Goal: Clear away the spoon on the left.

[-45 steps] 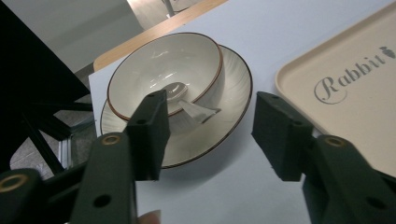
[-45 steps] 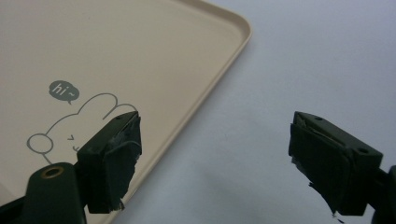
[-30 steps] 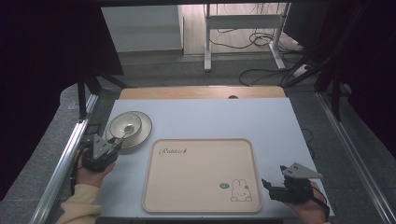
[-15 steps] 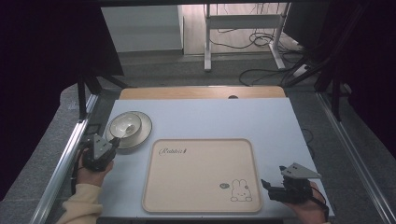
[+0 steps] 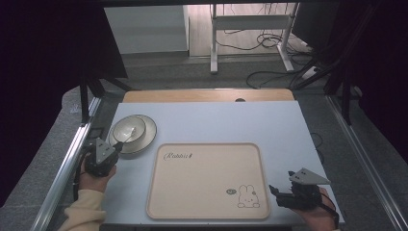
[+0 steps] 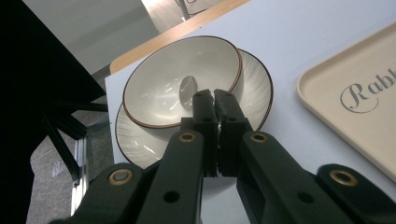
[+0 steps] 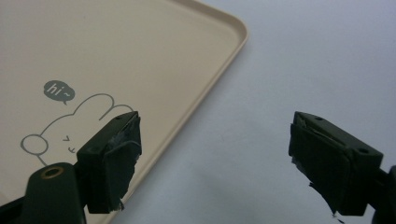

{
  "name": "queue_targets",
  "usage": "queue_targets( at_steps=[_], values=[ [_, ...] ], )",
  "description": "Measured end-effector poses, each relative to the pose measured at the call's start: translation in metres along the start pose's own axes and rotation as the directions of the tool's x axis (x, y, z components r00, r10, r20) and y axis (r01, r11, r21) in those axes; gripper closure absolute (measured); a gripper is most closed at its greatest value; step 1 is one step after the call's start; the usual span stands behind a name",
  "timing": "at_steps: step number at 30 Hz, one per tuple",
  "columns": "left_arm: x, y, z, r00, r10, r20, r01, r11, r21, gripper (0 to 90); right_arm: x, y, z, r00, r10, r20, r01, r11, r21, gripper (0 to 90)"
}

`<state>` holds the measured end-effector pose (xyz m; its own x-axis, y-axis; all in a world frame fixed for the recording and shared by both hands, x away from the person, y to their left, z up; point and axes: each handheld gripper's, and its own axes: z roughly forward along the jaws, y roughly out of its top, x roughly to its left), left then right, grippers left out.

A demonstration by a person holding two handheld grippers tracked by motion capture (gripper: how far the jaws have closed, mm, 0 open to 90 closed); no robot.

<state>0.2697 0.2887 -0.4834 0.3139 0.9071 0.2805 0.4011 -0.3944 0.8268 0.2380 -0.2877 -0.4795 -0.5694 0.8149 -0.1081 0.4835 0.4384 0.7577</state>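
Note:
A cream bowl (image 5: 127,129) (image 6: 182,81) with a brown rim sits on a matching plate (image 5: 144,137) (image 6: 254,88) at the table's left. A pale oval shape lies in the bowl's bottom. My left gripper (image 5: 109,146) (image 6: 210,100) is shut with nothing between its jaws, and its tips reach over the bowl's near rim. A beige tray (image 5: 207,180) (image 7: 116,51) with a rabbit drawing (image 5: 248,196) (image 7: 70,126) lies at the centre front. My right gripper (image 5: 276,195) (image 7: 215,158) stands open at the tray's near right corner, its left jaw over the tray's edge.
The table top (image 5: 240,122) is pale blue-grey, with a wooden strip (image 5: 207,95) along its far edge. Metal rails (image 5: 67,163) run along both sides. Cables and a desk frame (image 5: 250,29) lie on the floor beyond.

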Motion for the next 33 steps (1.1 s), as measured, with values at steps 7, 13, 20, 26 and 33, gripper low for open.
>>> queue_targets(
  at_steps=[7,13,20,26,33],
  values=[
    [0.004,0.004,-0.006,0.9998,-0.021,-0.005,0.021,0.9995,-0.024,89.7,0.001,0.001,0.0,1.0,-0.005,-0.002,0.005,1.0,-0.005,17.0],
    [0.004,0.011,-0.014,0.9999,-0.013,-0.009,0.013,0.9985,-0.054,89.8,0.001,0.001,-0.002,1.0,-0.003,-0.007,0.003,1.0,-0.015,16.9],
    [0.005,0.019,-0.028,0.9999,-0.015,0.002,0.015,0.9957,-0.091,89.8,0.001,0.001,-0.002,1.0,-0.002,-0.008,0.002,1.0,-0.013,16.9],
    [0.004,0.022,-0.035,0.9992,-0.029,0.028,0.032,0.9925,-0.118,89.8,0.001,0.0,-0.001,1.0,-0.002,-0.007,0.002,1.0,-0.008,16.9],
    [0.003,0.025,-0.041,0.9951,-0.064,0.075,0.075,0.9866,-0.145,89.8,0.0,0.0,-0.001,1.0,-0.002,-0.004,0.002,1.0,-0.006,16.9]
  ],
)
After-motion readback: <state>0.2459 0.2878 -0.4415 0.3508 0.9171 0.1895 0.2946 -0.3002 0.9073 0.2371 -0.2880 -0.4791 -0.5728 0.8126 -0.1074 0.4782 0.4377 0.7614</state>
